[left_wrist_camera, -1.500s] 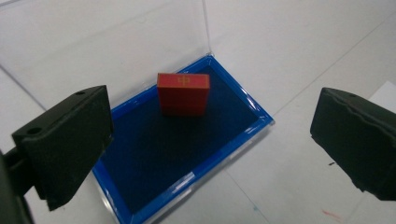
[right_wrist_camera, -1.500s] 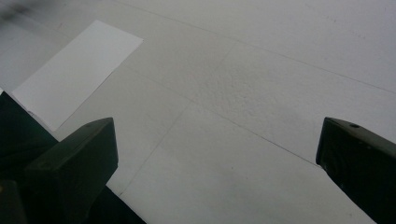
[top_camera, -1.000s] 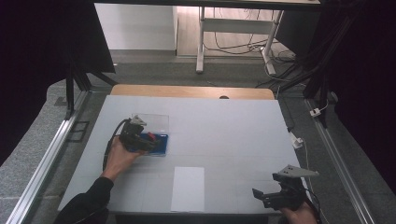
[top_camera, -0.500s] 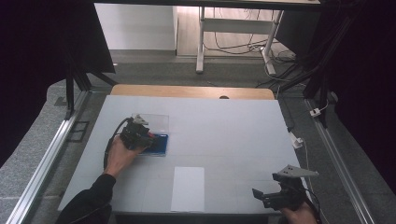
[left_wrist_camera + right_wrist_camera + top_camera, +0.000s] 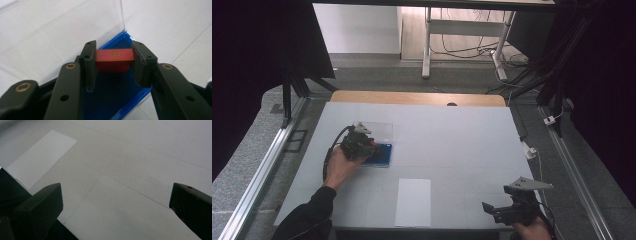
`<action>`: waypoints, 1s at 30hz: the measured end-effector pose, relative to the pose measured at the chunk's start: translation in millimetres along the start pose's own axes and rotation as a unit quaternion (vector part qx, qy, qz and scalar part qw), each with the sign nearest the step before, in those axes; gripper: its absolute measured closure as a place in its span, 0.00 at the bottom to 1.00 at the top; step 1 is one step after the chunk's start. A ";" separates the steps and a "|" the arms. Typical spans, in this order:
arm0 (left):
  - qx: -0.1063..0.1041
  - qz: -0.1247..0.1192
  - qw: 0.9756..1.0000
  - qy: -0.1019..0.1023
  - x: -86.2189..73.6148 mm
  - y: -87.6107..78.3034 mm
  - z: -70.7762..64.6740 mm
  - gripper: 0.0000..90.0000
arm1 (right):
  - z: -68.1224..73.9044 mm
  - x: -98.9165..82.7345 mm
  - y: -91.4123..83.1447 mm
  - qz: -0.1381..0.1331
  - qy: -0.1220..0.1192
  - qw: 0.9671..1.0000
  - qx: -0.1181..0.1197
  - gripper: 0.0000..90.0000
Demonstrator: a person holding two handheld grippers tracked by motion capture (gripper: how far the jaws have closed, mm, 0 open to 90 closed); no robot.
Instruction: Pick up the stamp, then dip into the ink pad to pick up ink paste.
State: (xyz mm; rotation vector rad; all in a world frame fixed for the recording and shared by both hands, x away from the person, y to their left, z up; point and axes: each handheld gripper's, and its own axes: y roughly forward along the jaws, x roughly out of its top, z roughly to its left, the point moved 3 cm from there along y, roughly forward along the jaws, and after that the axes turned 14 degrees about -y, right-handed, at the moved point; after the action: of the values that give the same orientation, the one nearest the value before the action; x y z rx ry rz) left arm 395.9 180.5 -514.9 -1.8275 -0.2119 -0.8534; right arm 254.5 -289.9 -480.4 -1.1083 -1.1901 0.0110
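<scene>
The left gripper (image 5: 113, 66) is down over a blue tray (image 5: 117, 100) on the left part of the white tabletop (image 5: 452, 135). Its 2 black fingers (image 5: 90, 65) have just been closing, and they now pinch a small red block (image 5: 114, 60) from both sides, the pads touching its left and right ends. The block is inside the tray, close to the tray's far corner, and its top face carries a small gold cross-shaped mark. A clear plastic lid (image 5: 62, 32) rises just behind the tray, upright or nearly so. In the high view the left gripper (image 5: 358, 145) and the hand around it cover much of the blue tray (image 5: 382, 155), with the clear lid (image 5: 379, 131) on its far side.

The right gripper (image 5: 512, 210) is near the tabletop's front right corner, well apart from the tray. In the right gripper view its 2 fingers (image 5: 40, 205) are spread wide with bare tabletop between them. A white sheet of paper (image 5: 413, 201) lies flat near the front edge, between the 2 grippers.
</scene>
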 end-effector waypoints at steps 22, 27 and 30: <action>-0.016 -0.017 1.000 -0.002 5.4 -9.1 -9.1 0.65 | 0.4 0.0 0.0 0.000 -0.003 1.000 0.000 0.00; -0.021 -0.013 1.000 0.003 5.2 -8.0 -12.5 0.65 | 0.7 0.1 0.1 0.001 -0.005 1.000 0.001 0.00; -0.024 -0.008 1.000 0.009 4.7 -5.7 -15.1 0.65 | 0.6 0.1 0.3 0.002 -0.006 1.000 0.001 0.00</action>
State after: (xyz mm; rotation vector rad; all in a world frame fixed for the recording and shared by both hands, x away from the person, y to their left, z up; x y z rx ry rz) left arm 389.6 168.6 -504.8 -1.8635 -0.1962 -0.8934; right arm 254.2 -289.3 -480.6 -1.1090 -1.1981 0.0216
